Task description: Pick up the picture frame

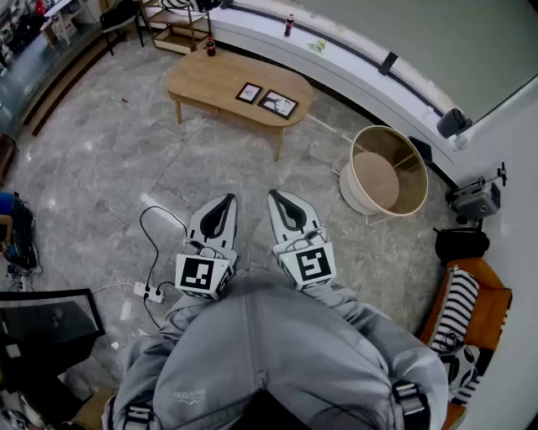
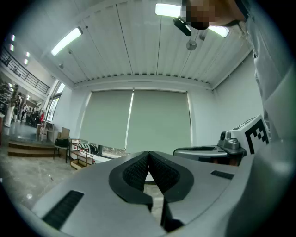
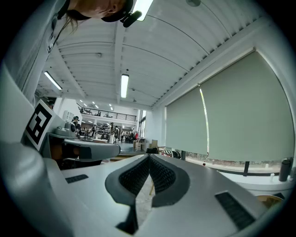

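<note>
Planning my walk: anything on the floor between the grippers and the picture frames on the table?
Nothing visible does: bare floor from the left gripper and right gripper to the table; a cable lies left, a round stand right.

Two picture frames; two bottles; one wooden table; two tongs; one power strip

dark pic frame, 2nd frame beside, flat on table
</note>
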`<state>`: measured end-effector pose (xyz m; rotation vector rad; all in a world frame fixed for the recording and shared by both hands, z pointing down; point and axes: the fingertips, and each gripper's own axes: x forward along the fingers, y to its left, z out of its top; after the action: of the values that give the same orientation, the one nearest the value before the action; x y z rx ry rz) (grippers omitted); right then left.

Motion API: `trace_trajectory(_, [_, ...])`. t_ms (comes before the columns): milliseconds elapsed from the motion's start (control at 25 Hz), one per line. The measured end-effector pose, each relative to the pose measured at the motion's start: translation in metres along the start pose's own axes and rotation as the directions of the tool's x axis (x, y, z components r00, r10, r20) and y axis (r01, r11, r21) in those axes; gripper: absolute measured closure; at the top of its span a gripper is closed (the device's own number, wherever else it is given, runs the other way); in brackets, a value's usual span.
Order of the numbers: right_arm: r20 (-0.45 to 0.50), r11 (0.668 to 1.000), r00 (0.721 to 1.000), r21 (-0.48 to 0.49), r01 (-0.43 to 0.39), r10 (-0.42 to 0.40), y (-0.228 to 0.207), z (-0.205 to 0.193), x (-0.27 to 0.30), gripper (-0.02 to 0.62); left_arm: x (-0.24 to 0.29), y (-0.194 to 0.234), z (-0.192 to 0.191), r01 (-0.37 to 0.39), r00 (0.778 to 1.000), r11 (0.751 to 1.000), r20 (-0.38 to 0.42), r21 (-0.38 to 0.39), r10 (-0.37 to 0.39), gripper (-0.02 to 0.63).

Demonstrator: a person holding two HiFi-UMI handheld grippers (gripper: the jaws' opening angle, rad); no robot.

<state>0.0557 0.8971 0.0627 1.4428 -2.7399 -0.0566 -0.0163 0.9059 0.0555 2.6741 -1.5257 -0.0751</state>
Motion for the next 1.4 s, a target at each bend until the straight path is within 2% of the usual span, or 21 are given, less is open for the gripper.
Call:
trace_trajectory(360, [0.011,0.999,0.999,-0.016,0.03,-0.03,-0.014,0.006,-0.02,0.565,0.002,-0.022,0.005,0.01,1.0,0.999,0.026,0.031,-0.011,0.588])
trace_trajectory(600, [0.051,1.0,0.999,-0.014,0.005,-0.005,-0.024,0.014,-0.031,0.563,0.007,-0.039,0.012,-0.001,0.999,0.999,0.041,0.036,0.0,0.588])
trace_trajectory(840, [0.08,1.0,0.997,-0.006,-0.001,0.002,-0.048,0.015,-0.043,0.563,0.022,-0.054,0.012,-0.037,0.999,0.997,0.035,0.074,0.035,0.588])
trace_trajectory(1160, [0.11,1.0,0.994,0.0,0.011,-0.011,-0.075,0.014,-0.064,0.563,0.03,-0.077,0.015,-0.076,0.996,0.995,0.055,0.065,0.072,0.588])
trace_trajectory(1400, [0.126,1.0,0.992,0.005,0.001,-0.002,-0.085,0.012,-0.048,0.563,0.046,-0.065,0.011,-0.087,0.995,0.995,0.059,0.052,0.084,0.588])
